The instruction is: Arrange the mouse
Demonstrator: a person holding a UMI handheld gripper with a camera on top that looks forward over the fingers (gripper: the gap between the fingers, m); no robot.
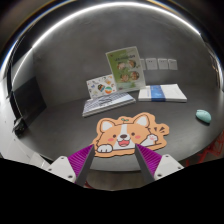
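Observation:
A small pale teal mouse (203,116) lies on the grey desk (60,125), far off to the right of my fingers and beyond them. A corgi-shaped mouse mat (126,130) in orange and white lies flat just ahead of my fingertips, its near edge reaching between them. My gripper (117,155) stands open, with its magenta pads (80,157) spread wide and nothing held between them.
Beyond the mat lie an open booklet (106,103) and a white and blue book (162,93). A green illustrated book (124,68) leans upright against the wall, a leaflet (100,85) beside it. A dark device (24,100) stands at the left.

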